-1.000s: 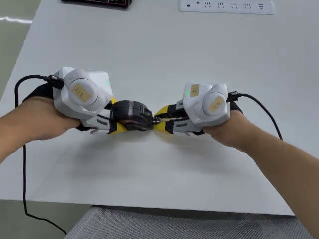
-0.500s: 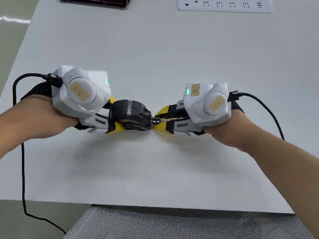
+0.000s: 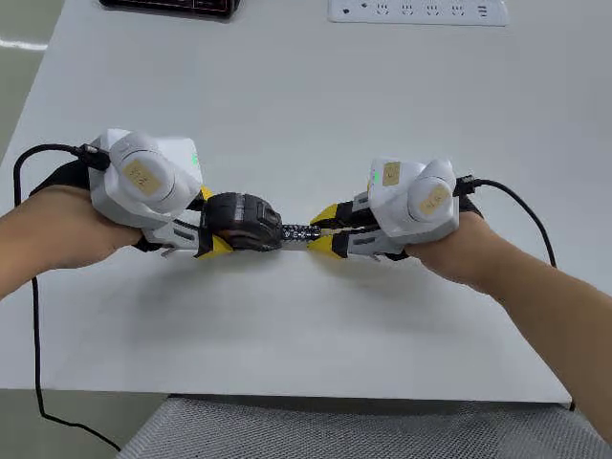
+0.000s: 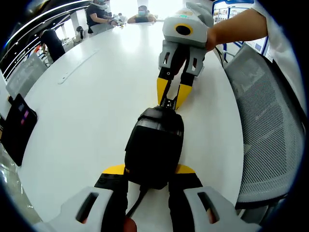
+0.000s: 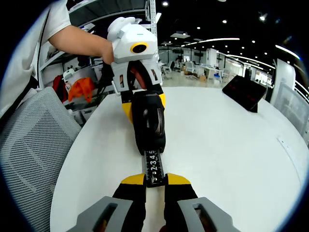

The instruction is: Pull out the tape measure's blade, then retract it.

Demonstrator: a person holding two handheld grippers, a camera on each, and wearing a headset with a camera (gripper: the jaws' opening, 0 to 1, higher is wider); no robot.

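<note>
The tape measure (image 3: 244, 222) sits low over the white surface (image 3: 287, 115), near its front edge, between the two tools. The left tool (image 3: 216, 223) is clenched on the black body. In the left gripper view one yellow-tipped jaw stands on each side, and the body fills the gap between them. I cannot tell whether the body touches the surface.

From the body's right end a short stretch of blade (image 3: 298, 231) runs straight to the right tool (image 3: 324, 231). That tool's jaws are pinched onto the blade's end. In the right gripper view the blade is dark with pale numerals, and its tip lies between the two yellow jaw tips. The tools face each other, near but apart, and the bared blade bridges them.

A bare hand grips each tool: the left hand (image 3: 57, 229) on one, the right hand (image 3: 449, 253) on the other. A black cable (image 3: 33, 287) loops from the left tool over the front edge, and a second cable (image 3: 521, 215) leaves the right tool.

At the far edge lie a white power strip (image 3: 416, 10) and, further left, a dark device (image 3: 167, 5) that is too cropped to name. A grey mesh chair (image 3: 335, 430) shows below the front edge.
</note>
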